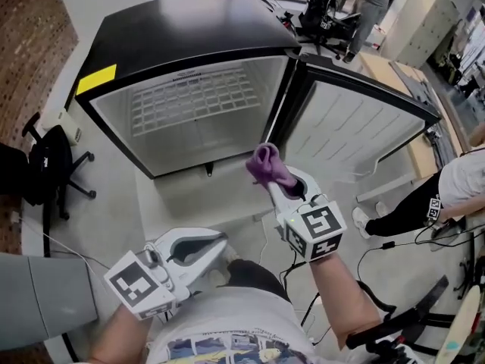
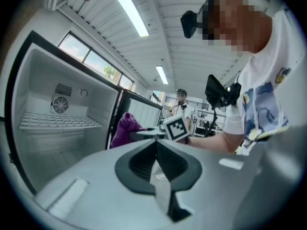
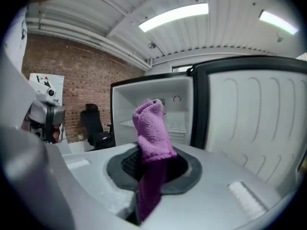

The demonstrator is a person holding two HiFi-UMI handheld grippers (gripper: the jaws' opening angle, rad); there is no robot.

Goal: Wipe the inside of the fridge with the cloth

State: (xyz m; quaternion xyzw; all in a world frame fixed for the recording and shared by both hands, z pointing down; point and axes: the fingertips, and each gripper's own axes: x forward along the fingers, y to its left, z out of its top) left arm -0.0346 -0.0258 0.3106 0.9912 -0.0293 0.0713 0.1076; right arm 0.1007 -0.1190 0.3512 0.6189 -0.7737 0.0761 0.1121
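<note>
Right gripper (image 1: 276, 184): jaws clamped on the purple cloth (image 1: 265, 164). The cloth sticks up past the jaw tips, just in front of the open fridge (image 1: 182, 29), not inside. Left gripper (image 1: 218, 247): jaws together, empty, low near the person's body.

No legible text, brand or number appears in any view.

- Yellow label (image 1: 96, 79), top front corner of the fridge (image 1: 189, 29): blank, no print can be made out.
- Marker cubes on the left claw (image 1: 220, 243) and right claw (image 1: 273, 180): black-and-white square patterns only, no characters.
- White sheet (image 3: 43, 86) on the brick wall (image 3: 81, 75): dark graphic, unreadable.
- Trouser leg (image 1: 413, 214) of the seated person: white mark, too small to read.
</note>
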